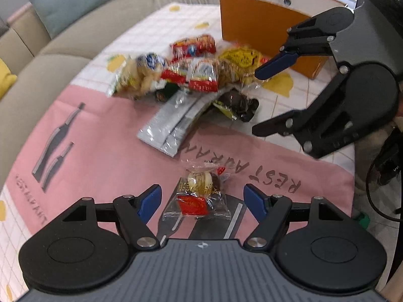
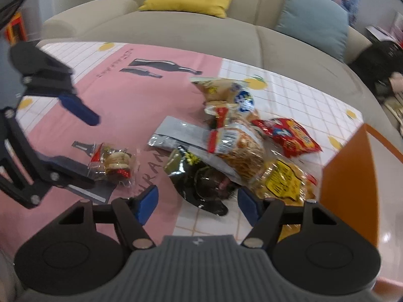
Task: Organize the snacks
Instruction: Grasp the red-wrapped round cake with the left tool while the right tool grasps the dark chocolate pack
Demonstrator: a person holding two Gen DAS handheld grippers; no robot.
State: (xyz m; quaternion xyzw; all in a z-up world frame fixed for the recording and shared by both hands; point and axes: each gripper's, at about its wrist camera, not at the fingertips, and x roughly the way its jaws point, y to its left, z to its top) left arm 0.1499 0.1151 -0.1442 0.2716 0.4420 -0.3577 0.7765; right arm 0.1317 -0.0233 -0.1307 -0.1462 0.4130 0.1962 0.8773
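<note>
"RESTAURANT" lettering (image 1: 274, 176) on pink tablecloth (image 1: 100, 151)

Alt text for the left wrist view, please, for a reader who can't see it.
The open left gripper frames a small clear-wrapped snack packet lying alone on the pink tablecloth. Beyond it sits a snack pile beside an orange box, with the open right gripper at right.

Left hand-held gripper (image 1: 202, 200) spread wide, fingers level, pointing forward and down. Right hand-held gripper (image 2: 197, 202) likewise gaping, fingers apart, nothing clamped between them.
</note>
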